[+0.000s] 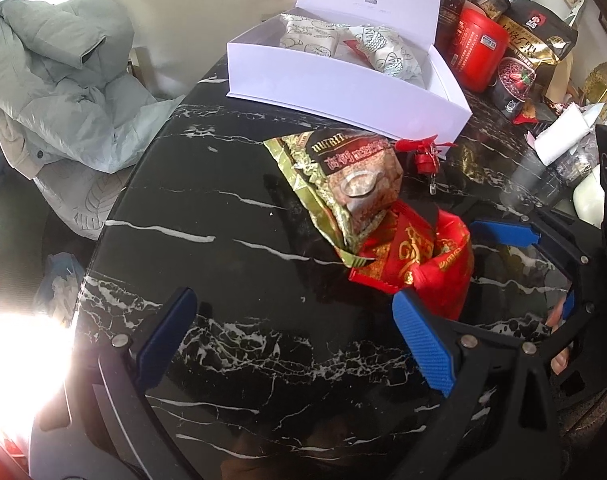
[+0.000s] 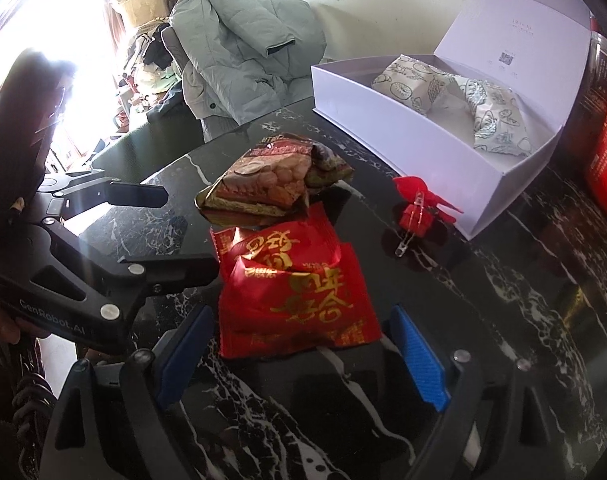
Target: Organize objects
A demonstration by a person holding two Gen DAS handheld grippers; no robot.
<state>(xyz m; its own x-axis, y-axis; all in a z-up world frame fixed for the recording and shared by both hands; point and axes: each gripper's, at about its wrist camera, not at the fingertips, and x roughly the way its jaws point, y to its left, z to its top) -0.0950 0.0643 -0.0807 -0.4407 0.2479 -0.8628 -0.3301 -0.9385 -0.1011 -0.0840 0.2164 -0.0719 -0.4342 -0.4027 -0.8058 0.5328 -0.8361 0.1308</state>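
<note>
A red snack packet [image 2: 295, 296] lies on the black marble table [image 2: 503, 300], with a gold-brown cereal packet [image 2: 271, 184] resting against its far edge. Both also show in the left wrist view, the red one [image 1: 423, 252] and the gold one [image 1: 343, 184]. My right gripper [image 2: 303, 356] is open, its blue fingers [image 2: 417, 356] on either side of the red packet's near end. My left gripper [image 1: 291, 336] is open and empty over bare table, just left of the packets. A small red ornament [image 2: 417, 208] lies beside the open white box [image 2: 423, 148].
The white box [image 1: 343, 80] holds wrapped pastries [image 1: 383, 54]. Red canisters and dark jars [image 1: 479, 48] and more snack bags [image 1: 531, 48] crowd the far right. A grey-green padded jacket [image 1: 63, 80] is draped over a chair beyond the table's left edge.
</note>
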